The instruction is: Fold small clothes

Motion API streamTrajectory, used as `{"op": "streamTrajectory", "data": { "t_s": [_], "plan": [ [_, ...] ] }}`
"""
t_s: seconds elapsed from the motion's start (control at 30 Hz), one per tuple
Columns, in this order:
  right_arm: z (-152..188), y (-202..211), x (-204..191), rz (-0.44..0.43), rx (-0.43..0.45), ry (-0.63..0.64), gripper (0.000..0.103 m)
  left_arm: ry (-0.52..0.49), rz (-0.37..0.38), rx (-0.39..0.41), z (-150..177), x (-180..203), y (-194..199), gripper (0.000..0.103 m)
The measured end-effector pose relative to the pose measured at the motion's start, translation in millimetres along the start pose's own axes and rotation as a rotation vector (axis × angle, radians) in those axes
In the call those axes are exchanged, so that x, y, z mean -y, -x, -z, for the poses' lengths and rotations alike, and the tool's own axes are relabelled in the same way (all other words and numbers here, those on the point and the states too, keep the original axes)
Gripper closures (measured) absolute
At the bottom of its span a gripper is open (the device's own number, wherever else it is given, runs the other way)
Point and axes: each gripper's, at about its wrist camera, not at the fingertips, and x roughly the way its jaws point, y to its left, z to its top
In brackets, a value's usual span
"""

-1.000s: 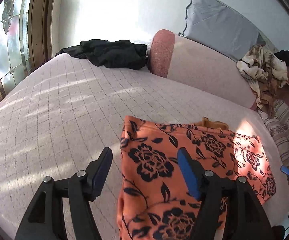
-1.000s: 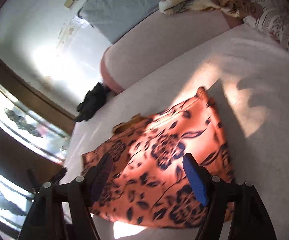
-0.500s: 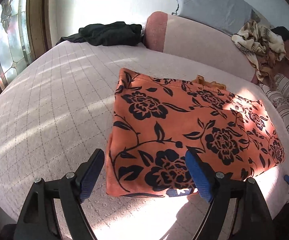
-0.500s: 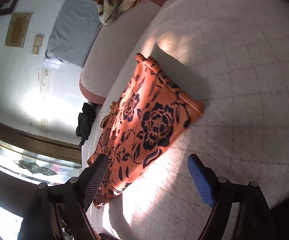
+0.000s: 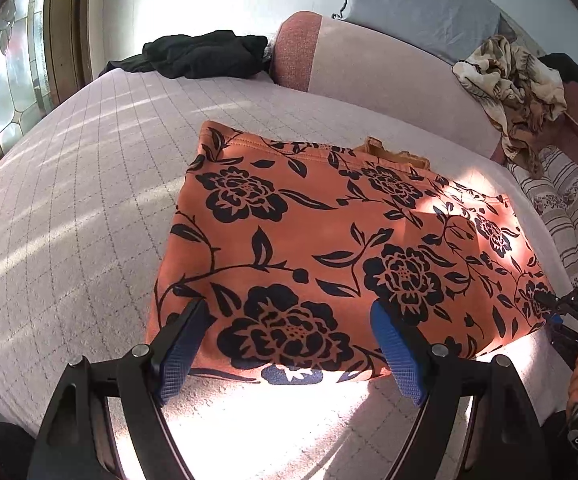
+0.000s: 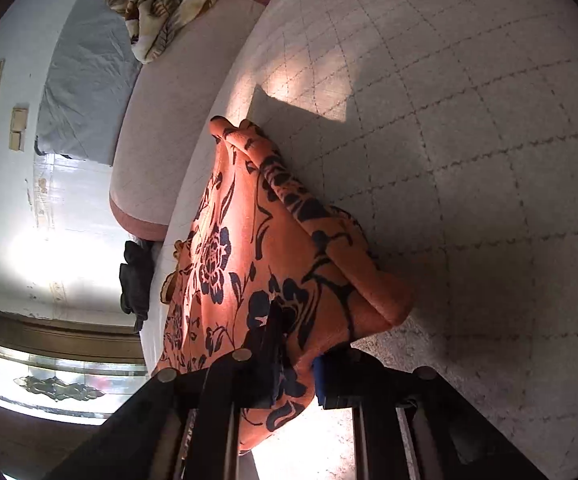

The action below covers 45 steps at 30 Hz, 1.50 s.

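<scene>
On the quilted bed [image 5: 69, 200] lies the folded orange flowered cloth [image 5: 329, 240], its near right corner pinched between the closed jaws of the right gripper [image 6: 297, 364], while the left gripper [image 5: 285, 344] hovers wide open and empty over its near left edge.

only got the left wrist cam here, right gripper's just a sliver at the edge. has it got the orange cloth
Observer: Yes. In the right wrist view the right gripper is shut on the orange floral garment at its near corner.

Operator: is the cloth flat on that side

Observer: No, the garment's right edge is rolled and bunched into a thick fold on the bedcover.

Operator: and my left one

Observer: The left gripper is open over the garment's near edge, not pinching it.
</scene>
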Motion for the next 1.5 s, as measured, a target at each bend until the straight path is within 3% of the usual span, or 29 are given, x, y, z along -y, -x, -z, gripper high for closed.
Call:
{"op": "streamTrajectory", "data": {
  "t_s": [0.1, 0.13, 0.2, 0.23, 0.27, 0.3, 0.4, 0.43, 0.47, 0.5, 0.63, 0.83, 0.87, 0.93, 0.97, 1.03, 1.1, 1.17, 1.2, 1.27, 1.33, 1.43, 1.47, 1.5],
  "plan": [
    [12.5, 33.3, -24.1, 0.062, 0.129, 0.187, 0.094, -0.016, -0.016, 0.034, -4.9, 0.5, 1.0, 0.02],
    [14.5, 36.5, -23.6, 0.087, 0.134, 0.215, 0.094, -0.02, -0.024, 0.028, -6.0, 0.0, -3.8, 0.02],
    [11.5, 17.0, -7.3, 0.144, 0.027, 0.228, 0.09, -0.027, -0.063, -0.016, -7.0, -1.0, -21.8, 0.02],
    [9.8, 10.2, 7.1, 0.105, -0.031, 0.18, 0.088, -0.031, -0.068, -0.041, -7.1, -2.0, -29.4, 0.02],
    [8.7, 18.2, 16.1, 0.043, -0.023, 0.138, 0.085, -0.036, -0.068, -0.051, -7.7, -2.9, -32.1, 0.02],
    [6.5, 27.4, 18.1, 0.038, -0.022, 0.13, 0.081, -0.034, -0.064, -0.036, -8.6, -3.8, -29.4, 0.02],
    [-2.3, 62.1, 11.8, 0.051, 0.05, 0.189, 0.049, -0.037, -0.071, 0.032, -11.5, -3.9, -22.8, 0.02],
    [-9.5, 70.0, 6.8, 0.042, 0.074, 0.213, 0.029, -0.051, -0.081, 0.032, -11.4, -3.8, -26.8, 0.02],
    [-18.5, 72.8, 0.2, 0.027, 0.086, 0.24, 0.027, -0.061, -0.088, 0.014, -9.6, -4.2, -34.2, 0.02],
    [-29.1, 69.8, -8.3, 0.004, 0.077, 0.274, 0.027, -0.072, -0.094, -0.012, -7.6, -3.9, -42.0, 0.02],
    [-74.6, 20.2, -47.0, -0.085, -0.059, 0.401, 0.027, -0.111, -0.115, 0.015, -2.3, 1.9, -43.6, 0.019],
    [-126.4, -85.0, -77.5, 0.058, -0.193, 0.492, 0.035, -0.115, -0.092, 0.011, -3.1, -0.2, -45.4, 0.017],
    [-132.5, -99.8, -74.2, 0.075, -0.22, 0.465, 0.047, -0.116, -0.088, 0.012, -2.9, -0.5, -45.6, 0.017],
    [-138.5, -116.1, -74.5, 0.065, -0.243, 0.432, 0.087, -0.116, -0.08, 0.011, -3.0, -1.0, -45.7, 0.017],
    [-138.1, -113.5, -78.1, 0.048, -0.225, 0.436, 0.089, -0.118, -0.075, 0.011, -2.9, -1.4, -45.7, 0.017],
    [-134.7, -100.7, -83.0, 0.013, -0.143, 0.442, 0.09, -0.123, -0.07, 0.018, -2.0, -1.9, -46.3, 0.016],
    [-144.1, -112.6, -52.0, 0.055, -0.147, 0.278, 0.088, -0.136, -0.077, 0.024, -0.6, 0.2, -47.5, 0.015],
    [-150.3, -111.2, -26.5, -0.082, -0.144, 0.083, 0.083, -0.13, -0.07, 0.019, -0.8, -1.5, -46.7, 0.015],
    [-149.1, -103.8, -27.1, -0.087, -0.114, 0.071, 0.081, -0.127, -0.063, 0.015, -1.7, -2.8, -47.0, 0.015],
    [-145.1, -84.5, -38.9, 0.013, -0.041, 0.111, 0.079, -0.134, -0.063, 0.013, -1.7, -2.9, -47.6, 0.015],
    [-132.9, -59.8, -63.6, 0.009, 0.013, 0.203, 0.079, -0.133, -0.067, 0.014, -1.8, -2.1, -48.3, 0.015],
    [-102.7, -49.7, -90.2, -0.066, -0.072, 0.308, 0.079, -0.131, -0.067, 0.009, -3.5, 0.3, -50.6, 0.011],
    [-93.7, -55.8, -91.4, -0.089, -0.117, 0.326, 0.074, -0.132, -0.067, 0.002, -5.2, 1.4, -51.3, 0.011],
    [-87.7, -67.2, -85.5, -0.053, -0.155, 0.349, 0.069, -0.127, -0.061, -0.016, -8.6, 1.1, -51.0, 0.011]
  ]
}}
